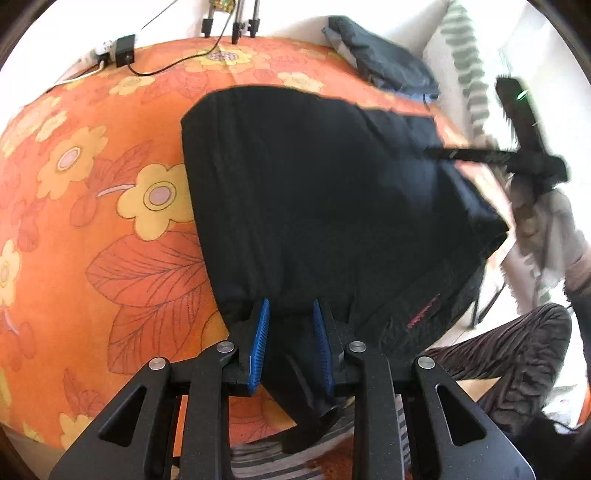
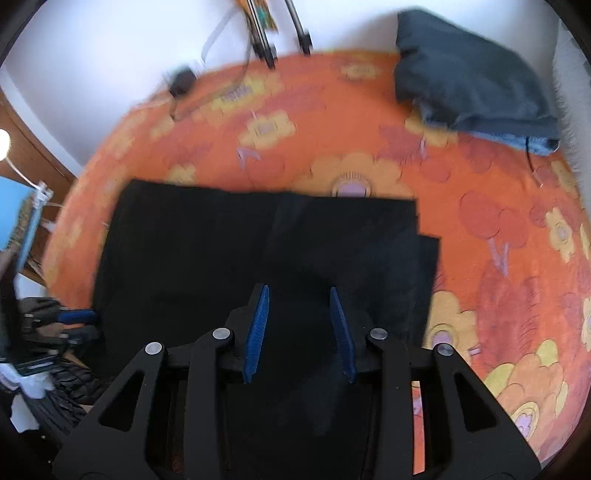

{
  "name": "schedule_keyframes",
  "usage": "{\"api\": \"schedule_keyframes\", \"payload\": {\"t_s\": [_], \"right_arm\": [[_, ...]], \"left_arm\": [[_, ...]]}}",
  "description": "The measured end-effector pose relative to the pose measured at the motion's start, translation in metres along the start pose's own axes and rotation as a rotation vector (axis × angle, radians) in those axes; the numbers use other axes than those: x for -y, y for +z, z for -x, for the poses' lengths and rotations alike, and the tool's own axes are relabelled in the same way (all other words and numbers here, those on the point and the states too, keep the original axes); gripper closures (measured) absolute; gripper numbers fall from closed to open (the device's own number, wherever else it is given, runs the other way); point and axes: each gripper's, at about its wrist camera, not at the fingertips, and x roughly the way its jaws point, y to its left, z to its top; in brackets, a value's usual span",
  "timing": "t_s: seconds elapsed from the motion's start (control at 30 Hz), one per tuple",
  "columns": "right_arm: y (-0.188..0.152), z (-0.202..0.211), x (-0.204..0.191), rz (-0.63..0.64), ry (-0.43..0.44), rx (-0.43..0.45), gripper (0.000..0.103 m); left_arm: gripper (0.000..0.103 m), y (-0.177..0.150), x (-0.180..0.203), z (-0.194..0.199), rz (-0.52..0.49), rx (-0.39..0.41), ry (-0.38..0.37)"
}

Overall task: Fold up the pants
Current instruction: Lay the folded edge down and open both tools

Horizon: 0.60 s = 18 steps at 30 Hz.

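Black pants [image 1: 332,206] lie folded on the orange flowered bedspread [image 1: 92,184]. Their near end hangs over the bed's front edge. My left gripper [image 1: 291,314] is open, its blue pads on either side of a fold of the hanging black cloth. In the right wrist view the pants [image 2: 258,251] lie as a wide flat rectangle. My right gripper [image 2: 301,299] is open above the near part of the pants. It also shows blurred at the right of the left wrist view [image 1: 524,147].
A stack of folded dark and blue clothes [image 2: 469,85] sits at the bed's far right corner. A black adapter with cables [image 1: 125,53] and tripod legs [image 1: 232,22] stand at the far edge. A striped pillow [image 1: 461,66] lies at the right.
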Motion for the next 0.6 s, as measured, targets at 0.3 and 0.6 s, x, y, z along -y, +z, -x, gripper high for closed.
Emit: {"api": "schedule_keyframes", "payload": {"t_s": [0.3,0.6], "right_arm": [[0.033,0.012,-0.089,0.131,0.148,0.111,0.067],[0.080,-0.052,-0.181,0.165,0.320,0.030,0.082]], "left_arm": [[0.080,-0.017,0.004,0.011,-0.029,0.027,-0.090],[0.080,-0.026,0.000,0.008,-0.003,0.024,-0.134]]}}
